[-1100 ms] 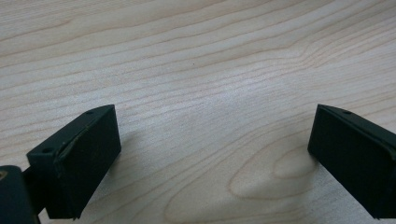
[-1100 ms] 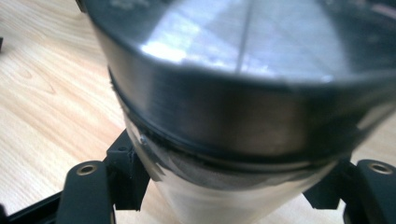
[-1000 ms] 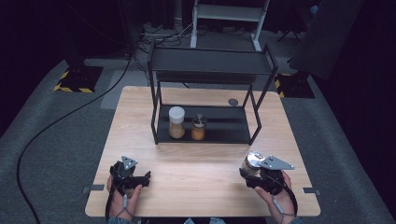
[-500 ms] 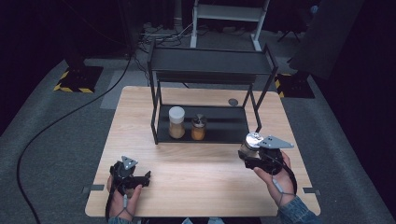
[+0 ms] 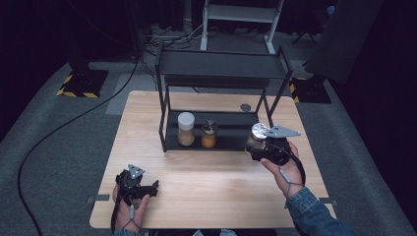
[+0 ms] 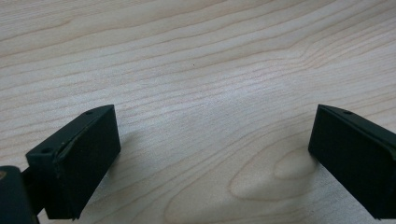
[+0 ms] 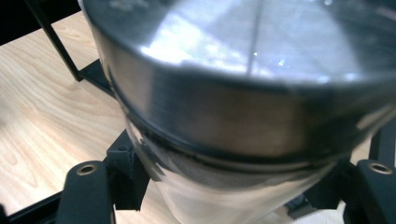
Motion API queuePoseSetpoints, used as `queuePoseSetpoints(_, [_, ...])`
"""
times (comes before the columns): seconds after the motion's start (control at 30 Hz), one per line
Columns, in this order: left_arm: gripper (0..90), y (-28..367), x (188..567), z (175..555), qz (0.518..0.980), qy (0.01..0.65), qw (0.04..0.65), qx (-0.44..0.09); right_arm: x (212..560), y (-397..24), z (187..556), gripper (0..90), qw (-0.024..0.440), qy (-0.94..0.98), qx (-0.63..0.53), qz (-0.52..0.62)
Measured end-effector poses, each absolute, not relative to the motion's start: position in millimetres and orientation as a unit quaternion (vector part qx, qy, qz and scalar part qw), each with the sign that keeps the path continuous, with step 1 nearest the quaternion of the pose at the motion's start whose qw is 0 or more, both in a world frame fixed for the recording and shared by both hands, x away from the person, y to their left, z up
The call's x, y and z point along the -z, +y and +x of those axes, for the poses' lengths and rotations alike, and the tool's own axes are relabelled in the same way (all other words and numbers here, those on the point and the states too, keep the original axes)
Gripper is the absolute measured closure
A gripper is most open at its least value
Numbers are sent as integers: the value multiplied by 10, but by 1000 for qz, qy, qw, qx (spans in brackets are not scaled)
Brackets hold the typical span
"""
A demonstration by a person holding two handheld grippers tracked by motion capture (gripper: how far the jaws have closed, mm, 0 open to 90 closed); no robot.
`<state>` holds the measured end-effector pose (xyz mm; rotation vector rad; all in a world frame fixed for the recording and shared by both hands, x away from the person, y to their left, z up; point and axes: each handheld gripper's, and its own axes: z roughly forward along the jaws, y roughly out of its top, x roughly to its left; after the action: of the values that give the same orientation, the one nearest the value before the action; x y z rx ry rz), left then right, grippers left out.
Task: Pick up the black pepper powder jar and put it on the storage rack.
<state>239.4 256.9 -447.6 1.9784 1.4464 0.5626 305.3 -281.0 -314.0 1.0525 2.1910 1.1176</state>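
My right gripper [image 5: 256, 147] is shut on a glass jar with a silver metal lid [image 5: 257, 132], held just off the right end of the black rack's lower shelf [image 5: 231, 132]. In the right gripper view the jar [image 7: 243, 93] is very close, its lid uppermost, with both jaws clamped on the glass below the lid. On that shelf stand a white-lidded jar of orange-brown contents [image 5: 186, 129] and a smaller dark-lidded orange jar [image 5: 209, 134]. My left gripper [image 5: 153, 187] rests low at the table's front left, open, with bare wood [image 6: 210, 121] between its jaws.
The black two-tier wire rack [image 5: 221, 64] stands at the back middle of the wooden table [image 5: 206, 182]. A small dark round disc [image 5: 245, 107] lies on the table behind the rack. A black cable [image 5: 59, 130] runs over the grey floor at the left.
My right gripper has carried the silver-lidded jar forward and slightly up, from near the table's front right towards the rack's right end. The left gripper has stayed put.
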Motion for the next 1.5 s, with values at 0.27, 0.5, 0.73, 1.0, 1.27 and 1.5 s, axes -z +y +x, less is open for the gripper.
queuePoseSetpoints(0.27, [20,2570,4476,2394,749,547,308,-213,3156,-2717,3323,310,230,798,-406,380])
queuePoseSetpoints(0.5, [20,2570,4476,2394,748,547,308,-213,3242,-2630,3538,310,233,802,-402,377])
queuePoseSetpoints(0.73, [20,2570,4476,2394,748,547,308,-213,3395,-2585,3691,310,232,799,-402,382])
queuePoseSetpoints(1.0, [20,2570,4476,2394,749,547,308,-213,3611,-2550,3853,310,230,795,-400,394])
queuePoseSetpoints(1.27, [20,2570,4476,2394,748,547,308,-213,3801,-2526,3938,310,233,791,-397,402])
queuePoseSetpoints(1.5, [20,2570,4475,2395,749,547,308,-213,3938,-2499,4011,310,230,797,-388,402])
